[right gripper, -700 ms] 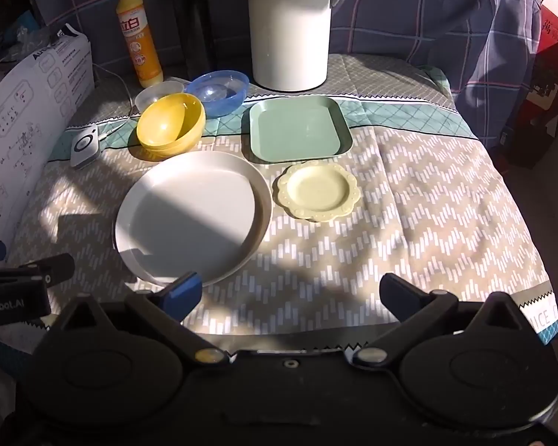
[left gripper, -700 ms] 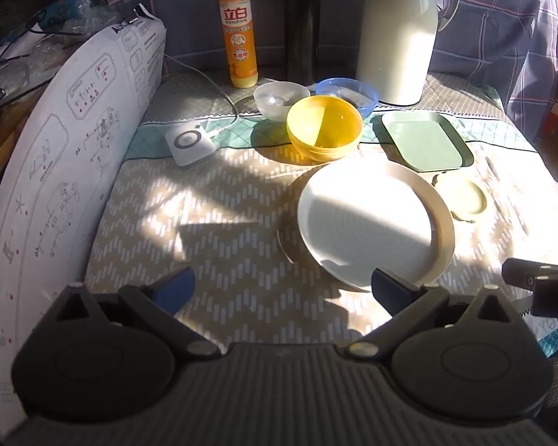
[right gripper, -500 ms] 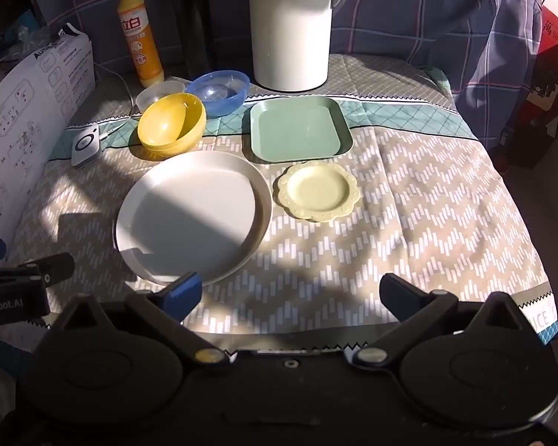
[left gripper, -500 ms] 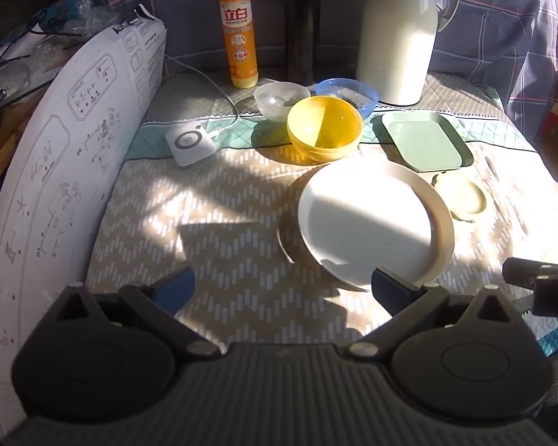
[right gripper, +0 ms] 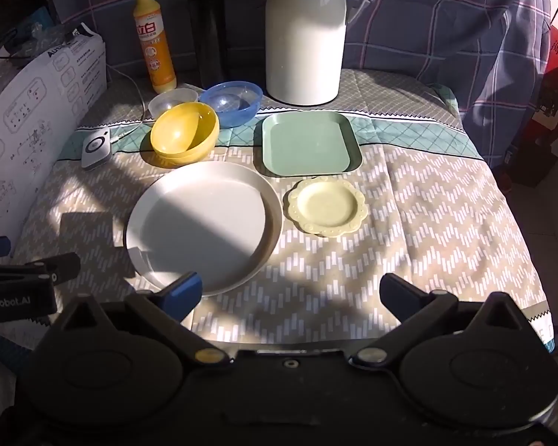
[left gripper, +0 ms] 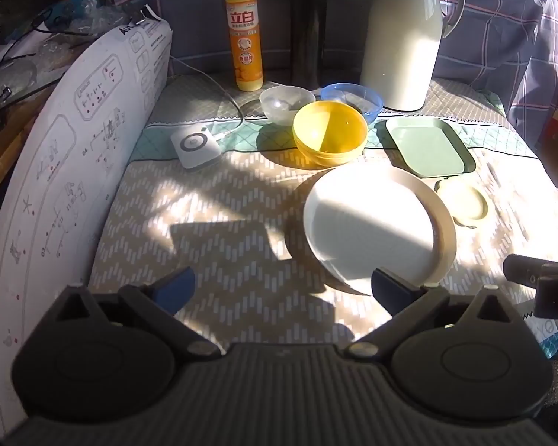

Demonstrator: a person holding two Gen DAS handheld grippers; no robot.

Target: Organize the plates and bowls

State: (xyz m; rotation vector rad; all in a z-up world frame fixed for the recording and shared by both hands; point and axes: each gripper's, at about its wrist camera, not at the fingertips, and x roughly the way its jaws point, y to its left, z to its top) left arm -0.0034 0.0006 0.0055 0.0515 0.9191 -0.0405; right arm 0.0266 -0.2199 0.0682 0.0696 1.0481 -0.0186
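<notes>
I have both claws hanging above the near edge of the bench point(right gripper: 446, 223), tilted down toward it. My left claw point(left gripper: 282, 290) stands spread as wide as it goes with nothing between its blue-tipped fingers point(left gripper: 175, 290), and my right claw point(right gripper: 290, 293) is just as wide and just as empty. The large white plate point(right gripper: 204, 223) lies flat on the patterned cloth a little left of the bench's middle, its near rim just in front of my right claw's left finger. Just beside it, toward the right edge, sits the small pale yellow scalloped plate point(right gripper: 327, 206). Behind that small plate, toward the far edge, lies the green rectangular tray point(right gripper: 308, 145). The yellow bowl point(right gripper: 184, 133) stands behind the white plate, close to its far rim, and behind the yellow bowl the clear bowl point(right gripper: 173, 100) and the blue bowl point(right gripper: 230, 102) sit side by side; I cannot tell whether they touch. Along the far edge stand an orange detergent bottle point(right gripper: 154, 41), a dark flask point(right gripper: 208, 29) and a big white thermos jug point(right gripper: 305, 33). A small white device point(right gripper: 96, 146) with a cable lies near the left edge, next to a printed white box point(left gripper: 74, 156).
</notes>
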